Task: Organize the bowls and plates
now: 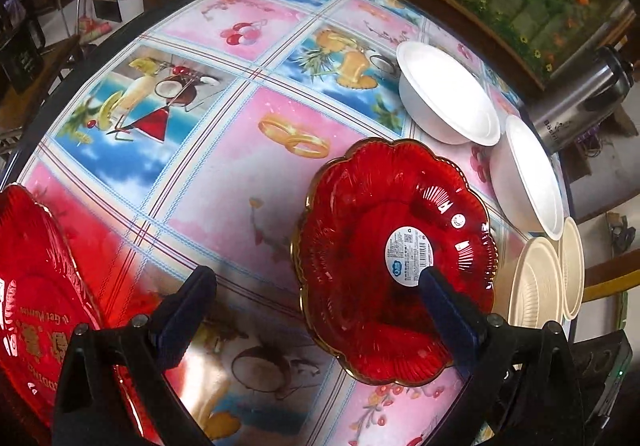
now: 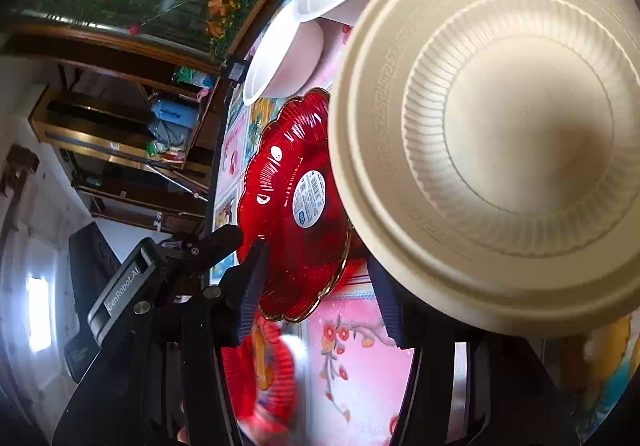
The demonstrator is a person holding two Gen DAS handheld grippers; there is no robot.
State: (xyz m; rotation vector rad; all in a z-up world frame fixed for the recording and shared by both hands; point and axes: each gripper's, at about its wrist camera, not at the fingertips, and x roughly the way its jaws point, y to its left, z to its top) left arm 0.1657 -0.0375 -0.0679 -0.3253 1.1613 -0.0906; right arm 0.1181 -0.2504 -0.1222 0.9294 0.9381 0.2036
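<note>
Plates and bowls are spread over the right half of a round table (image 1: 224, 181) dressed in a glossy fruit-print cloth. At the centre of the action a red scalloped plate (image 1: 384, 258) with a gilt rim and a white label (image 1: 409, 256) is seen lying flat; it is judged to be thin moulded plastic or glass, stiff, light, slick on its ribbed face, and best taken by the rim, where the lip gives the pads an edge. From that plate, at two o'clock, two white bowls (image 1: 448, 93) are found side by side, apparently foam or paper: very light, easily crushed, so a gentle pinch on the rim is advised. At three o'clock a pair of cream ribbed bowls (image 1: 538, 282) is stood near the table edge. At nine o'clock a second red plate (image 1: 36, 278) with gold lettering is glimpsed.

The left gripper (image 1: 316, 310) is held spread wide, nothing between its jaws, one finger hanging over the labelled plate, the other over bare cloth. In the right wrist view a cream bowl (image 2: 504, 133) fills the frame, its rim at the right gripper (image 2: 320, 294), whose jaws are half spread; whether the rim is actually pinched cannot be told, since the contact is hidden. A steel flask (image 1: 580, 97) is noted beyond the table.
</note>
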